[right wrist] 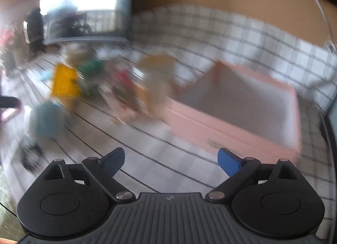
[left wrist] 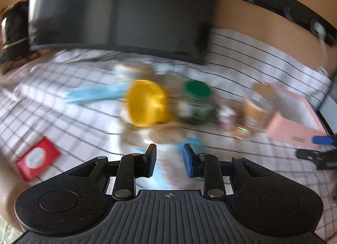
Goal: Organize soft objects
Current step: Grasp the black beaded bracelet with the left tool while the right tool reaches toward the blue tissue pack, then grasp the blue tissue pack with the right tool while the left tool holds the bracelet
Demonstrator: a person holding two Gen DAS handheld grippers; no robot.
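Both views are blurred. The left tongs (left wrist: 169,157) gape partly, empty, over a soft blue-and-tan cloth item (left wrist: 166,136) on the checked bedsheet (left wrist: 242,50); likely light, limp, best pinched mid-fold. The right tongs (right wrist: 171,163) spread wide, empty, near the pink open box (right wrist: 231,130).

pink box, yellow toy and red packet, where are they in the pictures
pink box (right wrist: 210,126), right wrist view, on its front wall
yellow toy (left wrist: 146,103), left wrist view, on its rounded body
red packet (left wrist: 38,157), left wrist view, on its white label
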